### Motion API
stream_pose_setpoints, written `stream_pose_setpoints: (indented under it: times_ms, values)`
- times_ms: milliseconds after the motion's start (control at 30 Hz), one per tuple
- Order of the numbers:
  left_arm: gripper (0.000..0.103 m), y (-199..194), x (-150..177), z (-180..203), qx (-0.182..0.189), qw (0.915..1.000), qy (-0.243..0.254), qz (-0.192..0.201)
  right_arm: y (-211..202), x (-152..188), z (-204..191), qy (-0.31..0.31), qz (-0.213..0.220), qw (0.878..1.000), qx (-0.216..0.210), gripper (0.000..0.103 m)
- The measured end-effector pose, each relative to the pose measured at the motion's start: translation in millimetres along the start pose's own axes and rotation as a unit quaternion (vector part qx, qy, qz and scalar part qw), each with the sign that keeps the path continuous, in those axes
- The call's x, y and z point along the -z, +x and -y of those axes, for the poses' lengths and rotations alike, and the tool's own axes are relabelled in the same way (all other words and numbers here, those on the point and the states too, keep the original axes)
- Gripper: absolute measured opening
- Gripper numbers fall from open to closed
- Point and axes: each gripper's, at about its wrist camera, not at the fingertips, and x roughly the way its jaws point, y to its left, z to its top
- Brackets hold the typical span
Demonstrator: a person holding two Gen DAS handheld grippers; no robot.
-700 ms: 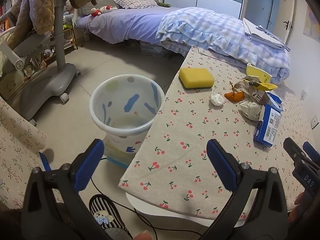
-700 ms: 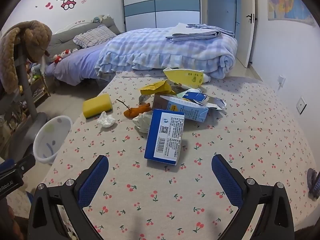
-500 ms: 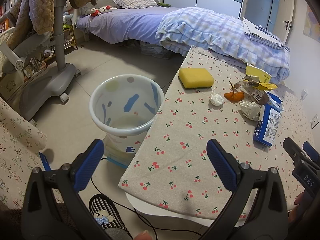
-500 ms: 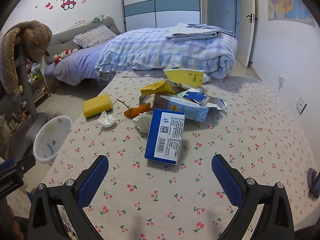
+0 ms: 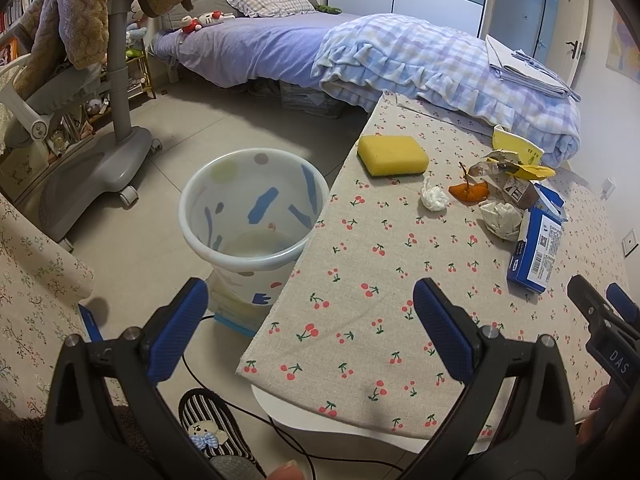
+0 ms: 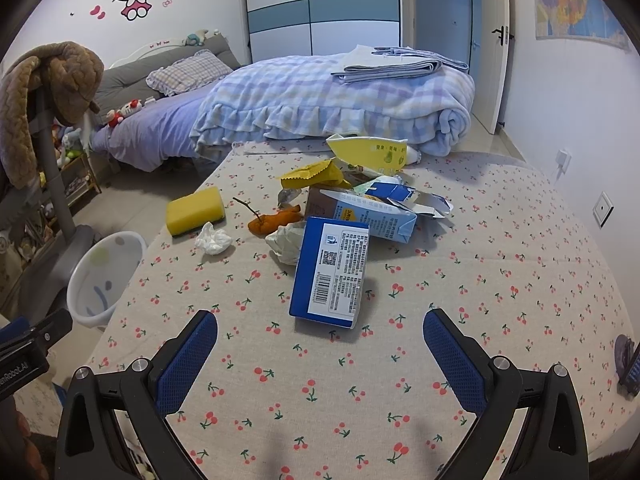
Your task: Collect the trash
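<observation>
Right wrist view: the right tool (image 6: 320,354) is seen spread wide with nothing between its blue pads; it is held low over the near part of the cherry-print surface (image 6: 500,272), short of the litter.
Left wrist view: the left tool (image 5: 308,328) is likewise wide open and empty, poised over the surface's near corner, with the bin (image 5: 256,216) on the floor just beside that edge.
Trash location: a heap is gathered toward the far middle of the surface. The blue carton (image 6: 331,276) lies flat and nearest the right tool; a second, torn carton (image 6: 372,218) lies behind it, a crumpled paper wad (image 6: 286,242) is tucked against its left edge, and an orange peel (image 6: 274,220), a small white tissue (image 6: 214,238) and yellow wrappers (image 6: 312,174) are spread beyond.
Not trash: the yellow sponge (image 6: 196,210) is judged to be a cleaning item, to be left alone.
Step in hand: no piece is yet gripped; a first pick-up is judged to be in preparation, most likely of the blue carton.
Doing it well: the carton is best approached along its long axis and pinched across its narrow width, since a flat box offers little to grip from above. The pads are to be lowered until one slips under an edge, and the closing kept gentle so the thin card is not crushed or slid into the heap.
Risk: the cloth may be dragged or bunched if it is caught by the pads.
Bin: appears empty, though its bottom is only partly shown.
</observation>
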Motion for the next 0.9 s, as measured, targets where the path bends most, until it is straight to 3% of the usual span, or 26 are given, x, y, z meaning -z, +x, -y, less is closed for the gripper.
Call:
stream_pose_setpoints:
  times_ms: [900]
  values:
    - [0.102, -0.5, 0.2, 0.1, 0.0, 1.0, 0.0, 0.001, 0.0, 1.1, -1.4, -0.001, 0.001, 1.0, 0.0, 0.103]
